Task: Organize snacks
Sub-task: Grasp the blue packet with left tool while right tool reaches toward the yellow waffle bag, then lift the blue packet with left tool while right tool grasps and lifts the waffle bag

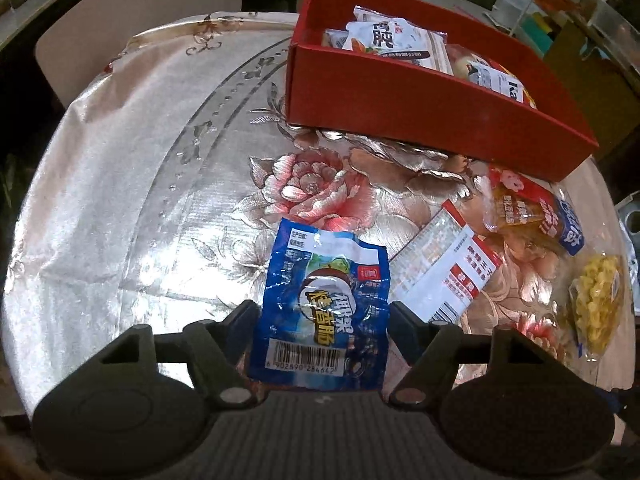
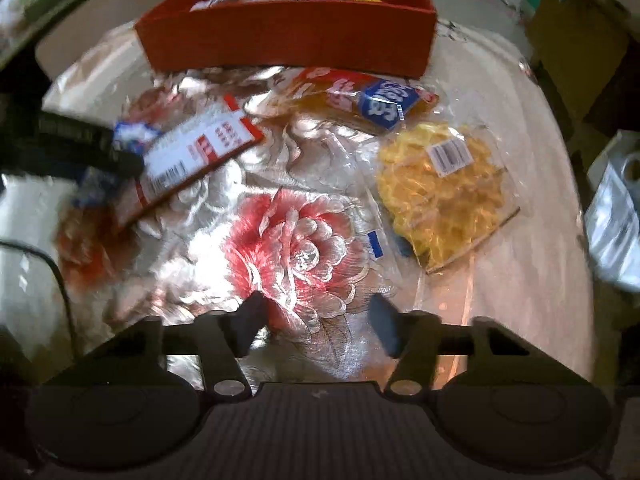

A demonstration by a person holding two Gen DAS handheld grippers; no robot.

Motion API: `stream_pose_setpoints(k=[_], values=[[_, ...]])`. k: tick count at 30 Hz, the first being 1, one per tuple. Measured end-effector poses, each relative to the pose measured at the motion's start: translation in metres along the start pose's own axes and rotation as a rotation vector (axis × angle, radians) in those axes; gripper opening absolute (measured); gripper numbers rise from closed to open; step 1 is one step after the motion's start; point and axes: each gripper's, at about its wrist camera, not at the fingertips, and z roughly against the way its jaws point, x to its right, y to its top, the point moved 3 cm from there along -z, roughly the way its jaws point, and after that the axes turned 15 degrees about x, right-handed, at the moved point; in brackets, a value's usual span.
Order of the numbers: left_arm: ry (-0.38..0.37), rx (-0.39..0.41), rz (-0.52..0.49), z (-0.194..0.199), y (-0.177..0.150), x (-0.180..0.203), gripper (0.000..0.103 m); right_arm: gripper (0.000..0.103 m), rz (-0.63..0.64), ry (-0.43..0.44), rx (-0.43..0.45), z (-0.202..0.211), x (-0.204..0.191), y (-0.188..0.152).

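One blue snack packet point(image 1: 320, 312) sits between the fingers of the left tongs point(image 1: 324, 320), which appear to pinch its sides, so a level lift over the near wall of the red box point(image 1: 400, 96) should suit, while the right tongs point(image 2: 316, 320) hang wide and empty above the desk point(image 2: 280, 240).

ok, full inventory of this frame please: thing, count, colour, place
box: 1, red, far side of table, several packets inside
blue packet: 1, blue and white, between left gripper's fingers
flat packet: 1, white and red, mid-table
orange packet: 1, orange with blue label, just in front of box
yellow snack bag: 1, clear, near right edge
tablecloth: 1, silvery with pink flowers
left gripper: closed on blue packet
right gripper: open, empty
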Motion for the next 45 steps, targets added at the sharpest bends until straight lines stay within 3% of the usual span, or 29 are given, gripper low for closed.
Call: stream_pose_setpoints(k=[4,7,11,15,21,24,26,32,37,41,45], values=[[-0.023,0.010,0.007,0.009,0.001,0.003,0.064,0.060,-0.035,-0.024,0.062,0.014,0.015,0.014],[-0.057,0.031,0.035,0.020,0.007,0.002,0.064,0.073,-0.098,-0.054,0.110,0.024,0.039,0.030],[-0.106,0.040,0.065,0.029,0.012,0.003,0.064,0.073,-0.201,-0.113,0.147,0.030,0.074,0.037],[-0.136,0.031,0.062,0.030,0.013,0.008,0.064,0.074,-0.213,-0.147,0.107,0.021,0.087,0.037],[-0.169,0.029,0.071,0.030,0.016,0.013,0.064,0.076,-0.350,-0.085,0.109,0.004,0.086,0.059],[-0.178,0.026,0.072,0.030,0.016,0.013,0.064,0.095,-0.232,-0.054,0.079,-0.005,0.073,0.076],[-0.187,0.025,0.073,0.031,0.017,0.013,0.064,0.097,-0.188,-0.063,0.051,-0.015,0.071,0.079],[-0.200,0.018,0.071,0.029,0.018,0.016,0.064,0.103,-0.264,-0.095,-0.008,-0.041,0.086,0.066],[-0.206,0.018,0.056,0.031,0.016,0.020,0.064,0.101,-0.303,-0.117,0.017,-0.044,0.087,0.062],[-0.208,0.023,0.066,0.034,0.018,0.017,0.064,0.087,-0.224,-0.090,0.019,-0.026,0.073,0.062],[-0.223,0.028,0.064,0.039,0.019,0.018,0.064,0.079,-0.193,-0.020,0.012,-0.007,0.062,0.058]])
